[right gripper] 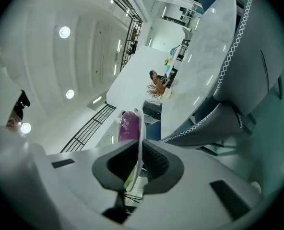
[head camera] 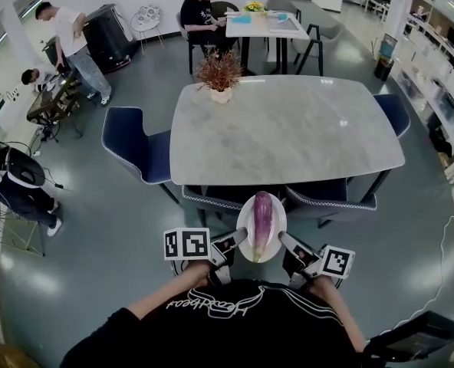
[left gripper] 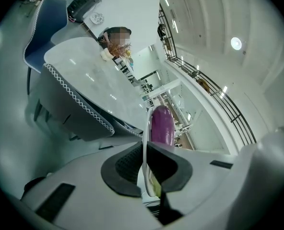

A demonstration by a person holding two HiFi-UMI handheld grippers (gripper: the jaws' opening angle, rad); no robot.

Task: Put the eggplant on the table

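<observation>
A purple eggplant [head camera: 263, 221] lies lengthwise on a white plate [head camera: 241, 222] that I carry in front of my chest. My left gripper [head camera: 234, 241] is shut on the plate's left rim, and my right gripper [head camera: 285, 241] is shut on its right rim. In the left gripper view the plate's edge [left gripper: 146, 128] runs between the dark pads [left gripper: 127, 164], with the eggplant [left gripper: 162, 124] just behind. The right gripper view shows the same clamp [right gripper: 138, 164] on the rim [right gripper: 140, 140], eggplant [right gripper: 129, 126] beyond. The grey marble table [head camera: 288, 133] stands ahead of the plate.
Two dark blue chairs [head camera: 235, 196] are tucked in at the table's near edge, between me and it, and one more [head camera: 135, 144] stands at its left. A potted dried plant [head camera: 220, 73] sits at the table's far edge. Several people are at the back.
</observation>
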